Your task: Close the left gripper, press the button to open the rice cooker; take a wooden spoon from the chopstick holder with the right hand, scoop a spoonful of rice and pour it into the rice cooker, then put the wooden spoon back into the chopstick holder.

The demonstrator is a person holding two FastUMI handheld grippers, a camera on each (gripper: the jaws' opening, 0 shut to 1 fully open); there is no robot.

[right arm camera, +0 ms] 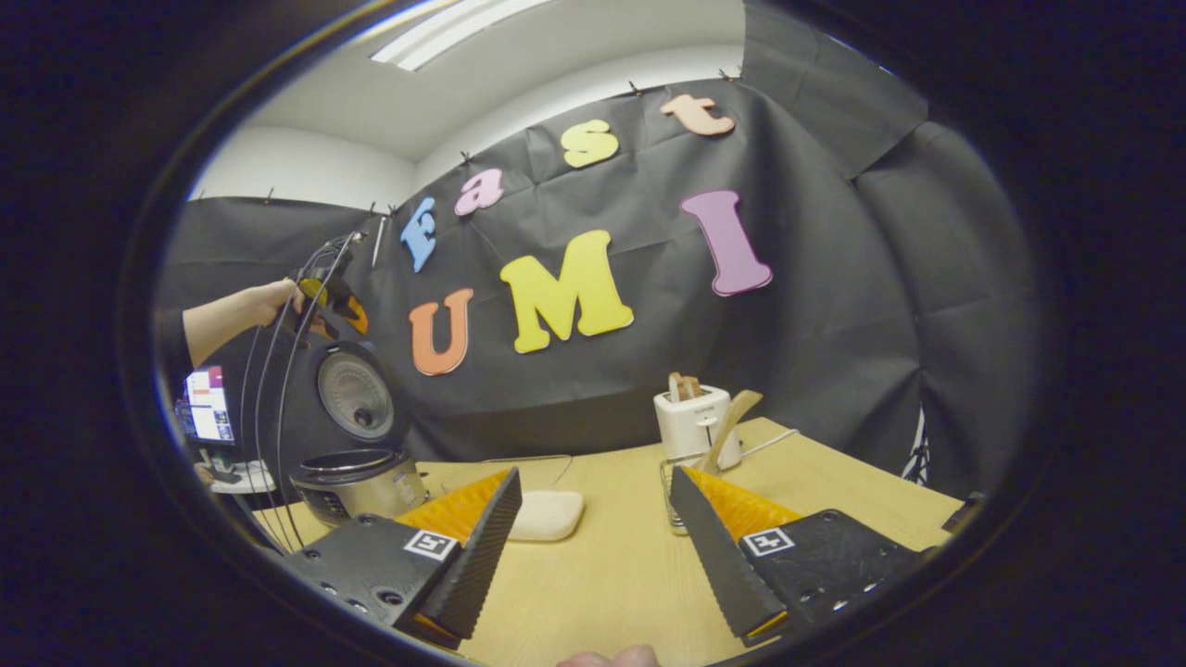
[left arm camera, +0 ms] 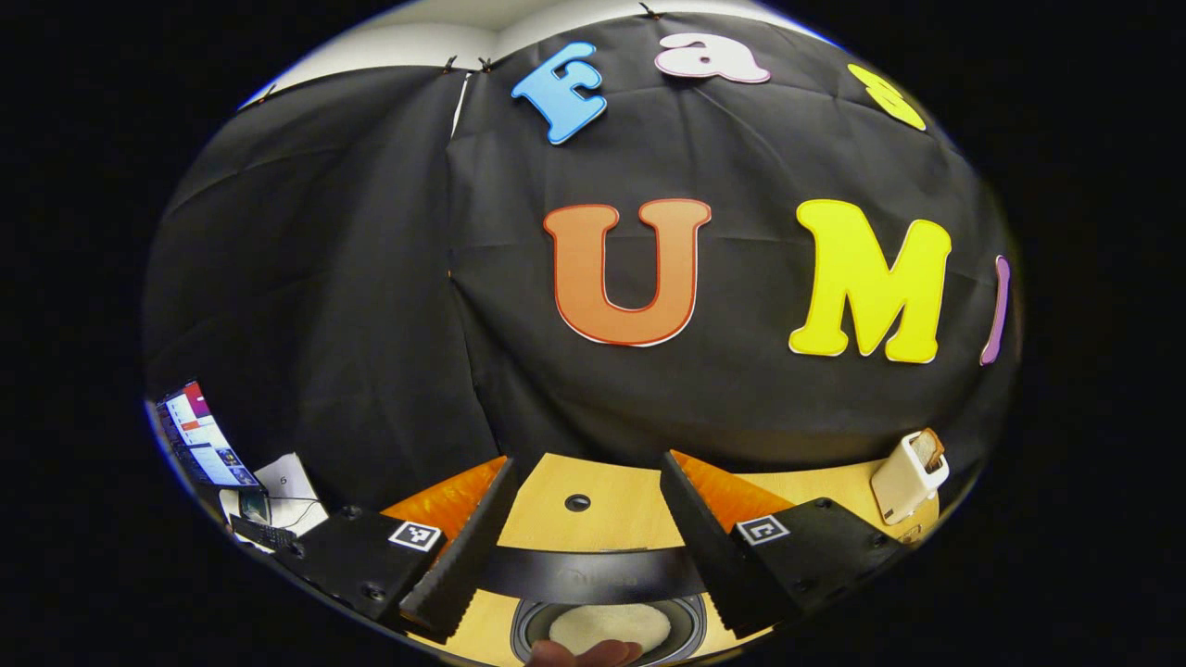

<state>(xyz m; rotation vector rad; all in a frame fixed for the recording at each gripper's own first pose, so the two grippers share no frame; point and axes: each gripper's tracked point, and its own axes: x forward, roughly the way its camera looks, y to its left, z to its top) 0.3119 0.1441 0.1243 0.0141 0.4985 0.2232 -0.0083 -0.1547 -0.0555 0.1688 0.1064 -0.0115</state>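
Right tongs (right arm camera: 593,547) spread over wooden table (right arm camera: 602,574); rice cooker (right arm camera: 357,463) lid up.

The left gripper view looks from high, close over the open rice cooker (left arm camera: 607,607), toward the wall. The right gripper view looks low across the table (right arm camera: 611,565). Both share the toaster (left arm camera: 908,474).

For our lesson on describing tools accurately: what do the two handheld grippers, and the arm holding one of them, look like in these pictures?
Each gripper, left and right, has black angular bodies with visible screws, a small square black-and-white marker on each side and long wedge-shaped fingers with ridged, saw-toothed inner edges. In the right gripper view, thin dark cables hang from the far gripper, and the arm holding it wears a dark sleeve.
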